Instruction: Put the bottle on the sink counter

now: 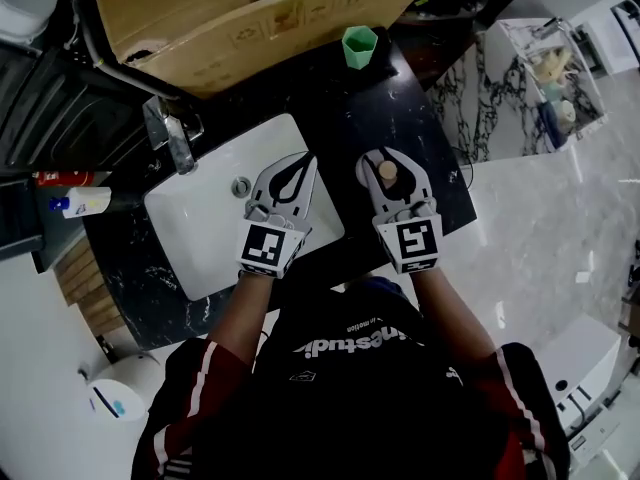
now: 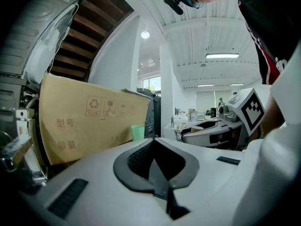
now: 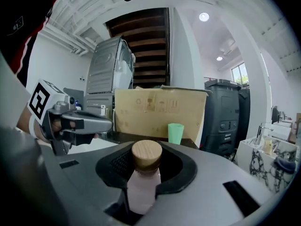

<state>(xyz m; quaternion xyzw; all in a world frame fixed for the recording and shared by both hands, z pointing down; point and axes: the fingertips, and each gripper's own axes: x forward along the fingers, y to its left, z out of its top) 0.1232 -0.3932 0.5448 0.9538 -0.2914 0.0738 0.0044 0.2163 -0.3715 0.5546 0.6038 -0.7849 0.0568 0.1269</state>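
White sink basin (image 1: 205, 233) lies under the left hand-held gripper (image 1: 303, 160), its jaws together. At 3 o'clock of it, above the black desk (image 1: 400, 118), the right hand-held gripper (image 1: 385, 163) clamps an upright pale-pink bottle (image 3: 146, 157) with a round wooden cap.
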